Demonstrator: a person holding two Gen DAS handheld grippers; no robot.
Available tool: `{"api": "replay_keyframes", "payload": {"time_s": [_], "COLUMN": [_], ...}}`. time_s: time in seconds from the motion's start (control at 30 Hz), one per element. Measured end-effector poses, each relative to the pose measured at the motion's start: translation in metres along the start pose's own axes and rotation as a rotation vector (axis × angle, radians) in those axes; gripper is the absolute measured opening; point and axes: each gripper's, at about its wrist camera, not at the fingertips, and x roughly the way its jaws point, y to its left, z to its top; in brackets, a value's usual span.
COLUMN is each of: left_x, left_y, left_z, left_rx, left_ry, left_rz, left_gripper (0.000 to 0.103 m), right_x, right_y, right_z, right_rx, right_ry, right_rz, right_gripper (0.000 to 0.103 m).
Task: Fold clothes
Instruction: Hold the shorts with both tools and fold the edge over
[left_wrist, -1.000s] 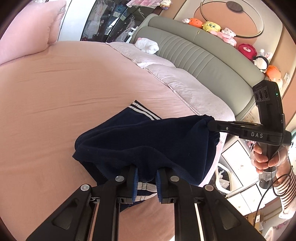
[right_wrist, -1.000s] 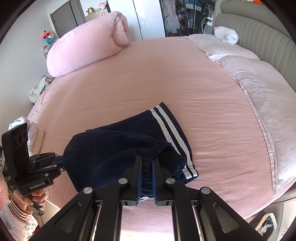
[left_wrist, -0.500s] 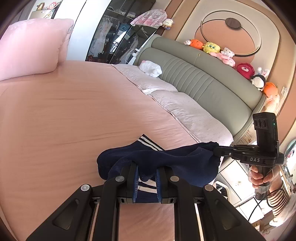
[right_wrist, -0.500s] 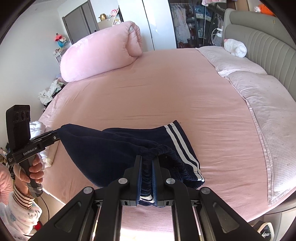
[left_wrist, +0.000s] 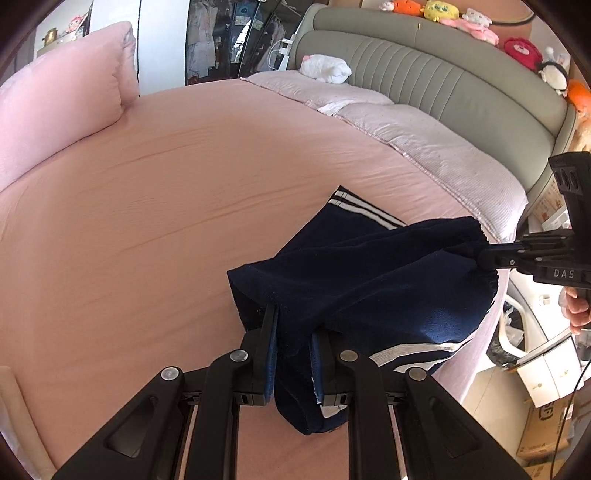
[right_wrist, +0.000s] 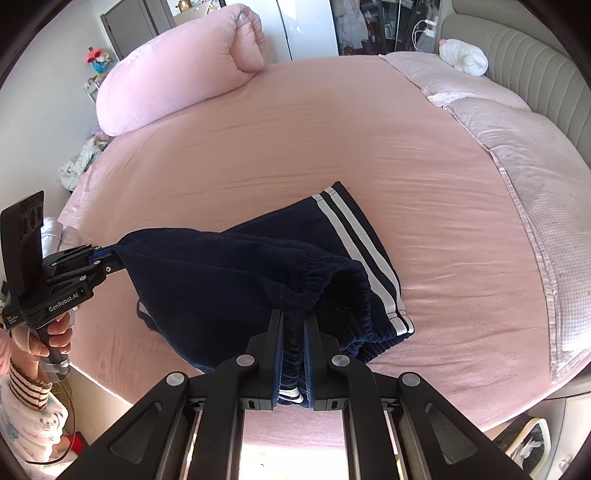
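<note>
Navy trousers (left_wrist: 373, 280) with two white side stripes (right_wrist: 354, 240) lie partly folded on the pink bed, near its front edge. Their elastic waistband is lifted and stretched between both grippers. My left gripper (left_wrist: 293, 332) is shut on one waist corner, with dark cloth bunched between its fingers. My right gripper (right_wrist: 293, 332) is shut on the gathered elastic at the other corner. Each gripper also shows in the other view: the right gripper (left_wrist: 491, 254) at the right edge, the left gripper (right_wrist: 107, 254) at the left, each held by a hand.
A big pink rolled duvet (right_wrist: 177, 74) lies at the bed's far left. A pale checked blanket (right_wrist: 524, 162) covers the right side beside the grey headboard (left_wrist: 443, 85). A white plush toy (right_wrist: 463, 55) sits by the headboard. Boxes (left_wrist: 543, 424) stand on the floor beyond the bed edge.
Both grippers rose with the waistband and then came down again. The trousers stay stretched between them, hanging low over the folded legs on the bed.
</note>
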Motion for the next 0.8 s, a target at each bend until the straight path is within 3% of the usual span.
{"api": "replay_keyframes", "payload": {"time_s": [0.27, 0.53, 0.8], "left_x": [0.032, 0.039, 0.018], "left_y": [0.009, 0.028, 0.036], "left_z": [-0.008, -0.021, -0.024], "left_rx": [-0.048, -0.119, -0.204], "left_ry": [0.069, 0.088, 0.049], "left_rz": [-0.004, 0.032, -0.032], "left_gripper": [0.013, 0.013, 0.014], "right_x": [0.031, 0.046, 0.037], "right_y": [-0.016, -0.031, -0.037], "right_z": [-0.002, -0.007, -0.009], "right_rx": [0.041, 0.059, 0.085], "right_ry": [0.058, 0.075, 0.049], "right_rz": [-0.021, -0.043, -0.006], "right_gripper": [0.008, 0.008, 0.011]}}
